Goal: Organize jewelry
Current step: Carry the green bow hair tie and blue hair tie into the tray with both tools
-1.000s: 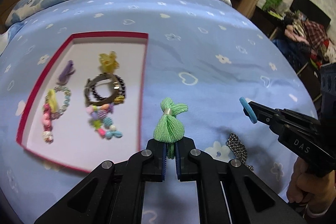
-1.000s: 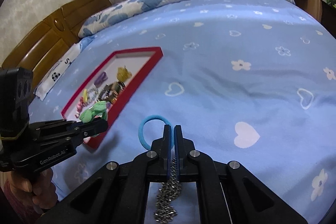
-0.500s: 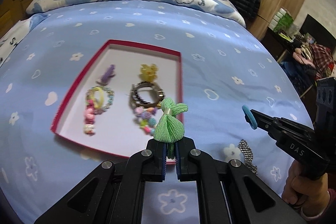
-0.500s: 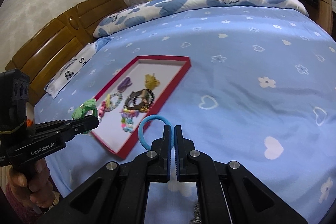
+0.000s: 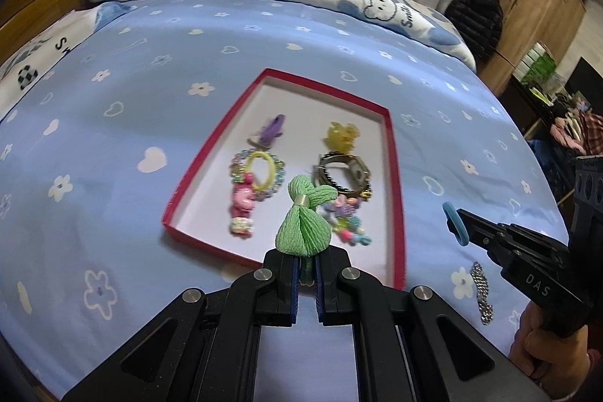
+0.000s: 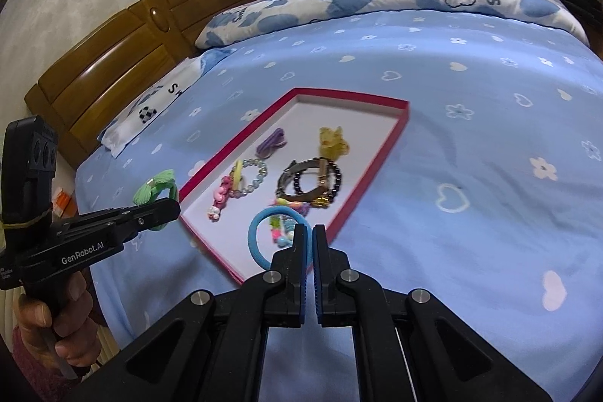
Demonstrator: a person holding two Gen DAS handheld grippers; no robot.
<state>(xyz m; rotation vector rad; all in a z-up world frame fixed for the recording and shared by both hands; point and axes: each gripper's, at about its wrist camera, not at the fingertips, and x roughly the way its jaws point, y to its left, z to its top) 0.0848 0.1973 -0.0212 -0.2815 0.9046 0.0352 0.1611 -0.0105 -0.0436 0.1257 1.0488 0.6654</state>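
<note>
Left claw [image 5: 306, 260] clamped on a green hair tie [image 5: 303, 228], right claw [image 6: 309, 243] clamped on a blue hair tie [image 6: 264, 232], both over the near edge of a red tray [image 5: 394, 176] on the bed [image 5: 113, 138], tray holding bead bracelets [image 5: 256, 172], a watch [image 5: 343, 176], purple clip [image 5: 273, 130], yellow clip [image 5: 339, 136], silver chain [image 5: 480, 289] on the sheet beside it.

A shallow red-rimmed cardboard tray [image 5: 392, 153] lies on the blue flower-print bed [image 5: 113, 145]; a silver metal chain [image 5: 481, 292] lies right of it.

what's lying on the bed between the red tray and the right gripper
A silver chain on the blue sheet, between the red tray and right gripper; left wrist view.
</note>
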